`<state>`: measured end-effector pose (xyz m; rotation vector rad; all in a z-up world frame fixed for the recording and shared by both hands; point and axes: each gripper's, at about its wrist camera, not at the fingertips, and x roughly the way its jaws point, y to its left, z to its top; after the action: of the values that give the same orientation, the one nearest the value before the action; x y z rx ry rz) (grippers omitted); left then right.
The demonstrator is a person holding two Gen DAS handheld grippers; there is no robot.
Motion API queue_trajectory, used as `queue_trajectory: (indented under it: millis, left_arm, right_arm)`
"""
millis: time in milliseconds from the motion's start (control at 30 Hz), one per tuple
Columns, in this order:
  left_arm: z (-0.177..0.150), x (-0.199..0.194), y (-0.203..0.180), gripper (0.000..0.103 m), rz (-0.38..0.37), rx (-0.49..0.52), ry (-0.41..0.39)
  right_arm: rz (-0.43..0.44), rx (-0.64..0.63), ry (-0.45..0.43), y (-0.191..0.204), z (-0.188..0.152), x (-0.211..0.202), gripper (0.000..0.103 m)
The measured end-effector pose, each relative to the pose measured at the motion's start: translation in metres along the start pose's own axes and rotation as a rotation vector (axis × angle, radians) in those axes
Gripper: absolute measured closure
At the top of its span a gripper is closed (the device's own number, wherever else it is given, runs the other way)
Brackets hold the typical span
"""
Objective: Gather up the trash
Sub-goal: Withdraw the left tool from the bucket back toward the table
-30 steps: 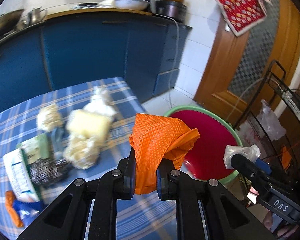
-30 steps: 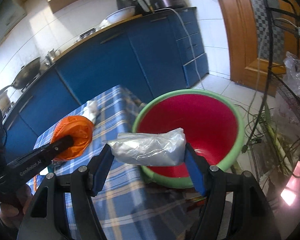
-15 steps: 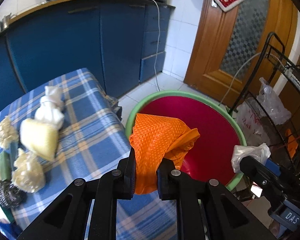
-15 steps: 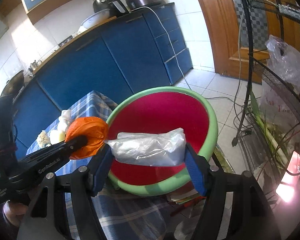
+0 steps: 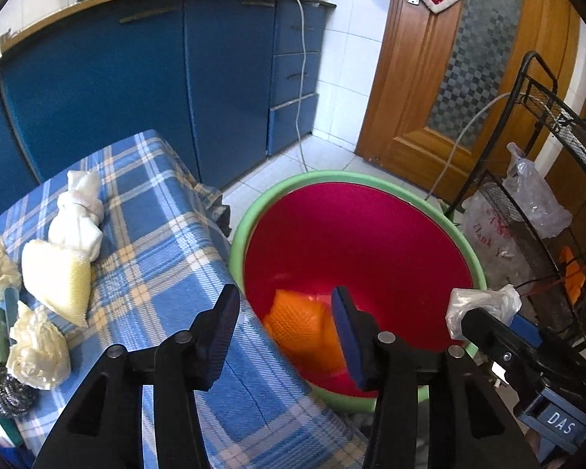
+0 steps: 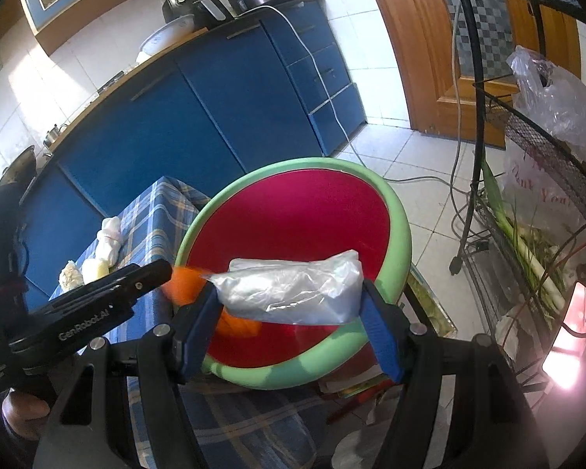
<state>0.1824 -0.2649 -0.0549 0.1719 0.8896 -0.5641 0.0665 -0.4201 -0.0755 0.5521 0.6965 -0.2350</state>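
My left gripper (image 5: 285,330) is open and empty over the near rim of a red basin with a green rim (image 5: 474,264). An orange textured cloth (image 5: 306,328) lies blurred inside the basin below the left jaws; it also shows in the right wrist view (image 6: 183,279). My right gripper (image 6: 289,322) is shut on a clear plastic bag (image 6: 293,293) and holds it above the basin (image 6: 400,234). The left gripper's body (image 6: 97,305) shows at the left of the right wrist view.
A blue plaid table (image 5: 164,258) carries a knotted white bag (image 5: 78,215), a yellow sponge (image 5: 56,279), crumpled paper wads (image 5: 39,349) and a steel scourer (image 5: 4,391). Blue cabinets (image 5: 136,90) stand behind. A black wire rack (image 5: 547,203) with plastic bags stands right of the basin.
My left gripper has opened and let go of the orange cloth, which has dropped into the basin. Both grippers have moved farther over the basin; the right still holds the plastic bag.
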Motion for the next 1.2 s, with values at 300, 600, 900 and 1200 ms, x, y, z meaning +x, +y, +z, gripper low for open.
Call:
queue_trajectory:
  millis: [300,600,900,1200]
  left_arm:
    - [-0.003,-0.007,0.011,0.053,0.035,-0.036,0.002]
    - [-0.008,-0.023,0.022,0.053,0.053,-0.079,-0.011]
    - [-0.015,-0.043,0.037,0.053,0.057,-0.122,-0.035]
    - [-0.028,-0.076,0.055,0.052,0.071,-0.179,-0.060]
  right_arm:
    - [-0.011,-0.023,0.017,0.004,0.001,0.012,0.031]
    - [-0.010,-0.081,0.014,0.020,0.005,0.021,0.025]
    - [-0.008,-0.099,-0.012,0.031,0.004,0.010,0.022]
    - [0.017,-0.126,-0.046,0.050,-0.002,-0.017,0.022]
